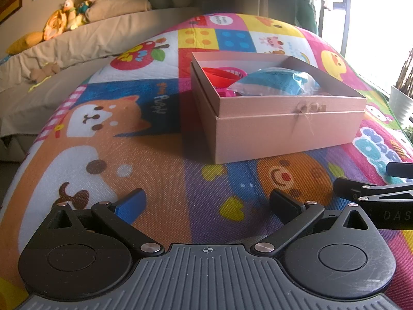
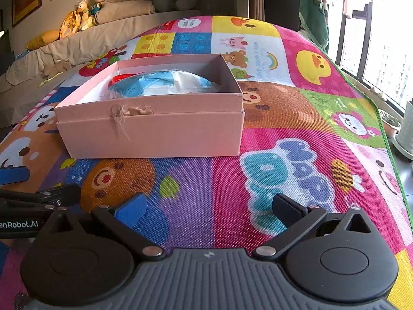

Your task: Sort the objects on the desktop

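Note:
A pink cardboard box [image 1: 284, 129] stands open on a colourful play mat [image 1: 155, 155]. Inside lie a blue and white plastic packet [image 1: 276, 81], a red bowl-like item [image 1: 222, 76] and a pink toy [image 1: 227, 93]. The box [image 2: 152, 131] and the packet [image 2: 165, 82] also show in the right wrist view. My left gripper [image 1: 206, 201] is open and empty, low over the mat in front of the box. My right gripper [image 2: 209, 206] is open and empty, beside the left one, in front of the box's right corner.
The mat [image 2: 284, 118] covers the floor. A bed [image 1: 77, 41] with pillows and stuffed toys [image 1: 69, 13] lies at the back left. A window [image 2: 382, 51] and a plant pot [image 2: 406, 134] are at the right. The right gripper's side shows in the left wrist view [image 1: 374, 193].

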A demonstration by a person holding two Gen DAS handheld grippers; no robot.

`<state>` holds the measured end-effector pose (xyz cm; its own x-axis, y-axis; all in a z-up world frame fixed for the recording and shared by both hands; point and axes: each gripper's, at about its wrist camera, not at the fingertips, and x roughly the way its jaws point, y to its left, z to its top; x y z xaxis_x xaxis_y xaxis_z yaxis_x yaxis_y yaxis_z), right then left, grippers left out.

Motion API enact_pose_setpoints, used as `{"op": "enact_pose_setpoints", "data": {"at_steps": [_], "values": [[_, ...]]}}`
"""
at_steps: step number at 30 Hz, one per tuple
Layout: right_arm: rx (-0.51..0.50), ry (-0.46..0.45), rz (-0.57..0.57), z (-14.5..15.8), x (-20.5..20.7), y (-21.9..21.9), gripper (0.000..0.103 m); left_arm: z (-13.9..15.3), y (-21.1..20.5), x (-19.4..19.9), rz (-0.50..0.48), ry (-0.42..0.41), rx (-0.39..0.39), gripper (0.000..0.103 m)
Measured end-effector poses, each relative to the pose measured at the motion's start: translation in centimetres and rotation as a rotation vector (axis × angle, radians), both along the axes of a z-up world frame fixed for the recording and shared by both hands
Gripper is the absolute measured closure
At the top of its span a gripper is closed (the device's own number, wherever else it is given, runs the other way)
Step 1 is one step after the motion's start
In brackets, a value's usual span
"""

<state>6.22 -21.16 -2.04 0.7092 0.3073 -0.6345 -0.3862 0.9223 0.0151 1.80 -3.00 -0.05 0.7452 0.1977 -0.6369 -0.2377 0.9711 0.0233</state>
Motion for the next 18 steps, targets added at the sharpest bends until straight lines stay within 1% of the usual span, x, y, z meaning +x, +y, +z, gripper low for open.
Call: {"op": "enact_pose_setpoints", "data": {"at_steps": [18], "values": [[0.0, 0.0, 0.0, -0.03, -0.02, 0.0, 0.0, 0.0, 0.03, 0.02, 0.0, 0.0, -0.001, 0.0]]}}
